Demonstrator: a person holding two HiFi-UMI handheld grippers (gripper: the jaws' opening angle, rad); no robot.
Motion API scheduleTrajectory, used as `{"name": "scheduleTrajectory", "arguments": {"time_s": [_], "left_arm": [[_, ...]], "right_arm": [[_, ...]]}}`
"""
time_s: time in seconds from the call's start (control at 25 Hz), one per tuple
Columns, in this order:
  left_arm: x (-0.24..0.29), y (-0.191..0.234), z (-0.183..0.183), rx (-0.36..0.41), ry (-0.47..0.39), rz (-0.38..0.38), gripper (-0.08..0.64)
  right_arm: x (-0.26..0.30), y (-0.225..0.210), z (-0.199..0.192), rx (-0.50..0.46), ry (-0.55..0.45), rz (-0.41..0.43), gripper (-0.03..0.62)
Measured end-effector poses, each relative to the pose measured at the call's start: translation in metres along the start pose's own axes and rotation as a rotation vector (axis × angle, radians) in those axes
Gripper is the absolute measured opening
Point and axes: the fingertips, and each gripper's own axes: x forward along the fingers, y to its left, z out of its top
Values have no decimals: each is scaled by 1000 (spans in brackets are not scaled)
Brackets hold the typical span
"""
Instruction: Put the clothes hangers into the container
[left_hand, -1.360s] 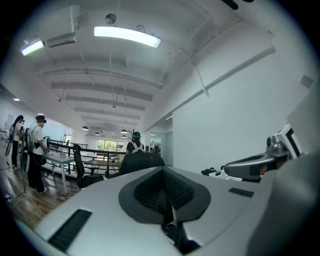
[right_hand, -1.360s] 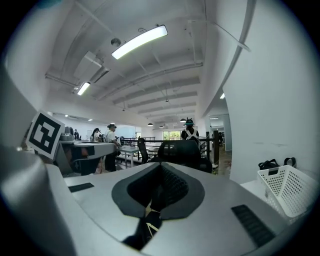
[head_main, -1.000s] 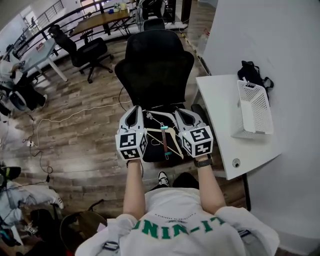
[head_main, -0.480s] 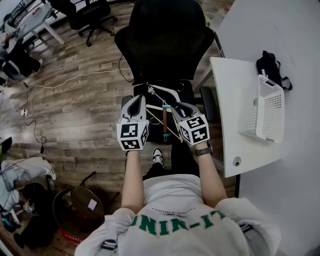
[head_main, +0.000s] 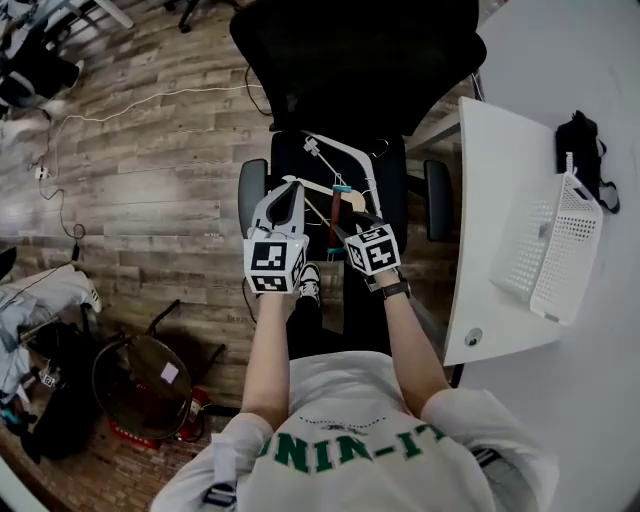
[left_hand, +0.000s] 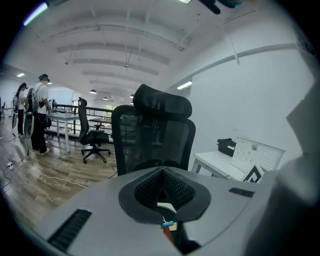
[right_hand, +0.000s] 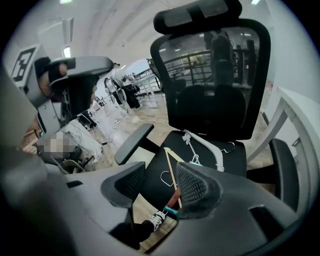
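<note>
The clothes hangers (head_main: 322, 192) overlap on the black chair seat (head_main: 388, 205): a white plastic hanger (right_hand: 207, 142) at the back, a pale wooden hanger (right_hand: 171, 160) whose near arm seems pinched in the left gripper (head_main: 293, 188), and a red-brown bar (head_main: 333, 215) with teal ends; the white perforated container (head_main: 565, 250) stands tilted on the white table (head_main: 485, 230), well apart.

From the head we look steeply down on the office chair (head_main: 350, 60) and the desk (head_main: 490, 200). Riding the left gripper (head_main: 292, 190), we face almost level toward the chair's backrest. On the right gripper (head_main: 350, 225) we tilt down, close over the seat. All three views share the chair.
</note>
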Motion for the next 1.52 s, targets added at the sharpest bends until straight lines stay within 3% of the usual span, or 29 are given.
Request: {"name": "scheduleTrajectory", "arguments": {"time_s": [0.24,0.52,0.72,0.88,1.08,1.2,1.52], "left_arm": [[44,26,-65,-82,61,33,12],[91,37,-131,-88,116,30,12],[113,36,-158,-75,133,10,12],[118,36,-165,-78,136,11,12],[115,39,-167,-108,143,22,12],[110,39,-164,-116,149,23,12],[87,31,-127,-106,130,21,12]], "right_arm": [[89,-44,-52,121,93,1,212],[177,-92,-98,232,149,-37,215],[216,-110,-119,303,169,-68,216],[233,-113,-124,325,168,-72,215],[238,-112,-121,353,173,-97,139],[226,-108,-110,388,125,-91,127],[171,-95,-66,345,4,-48,127]]}}
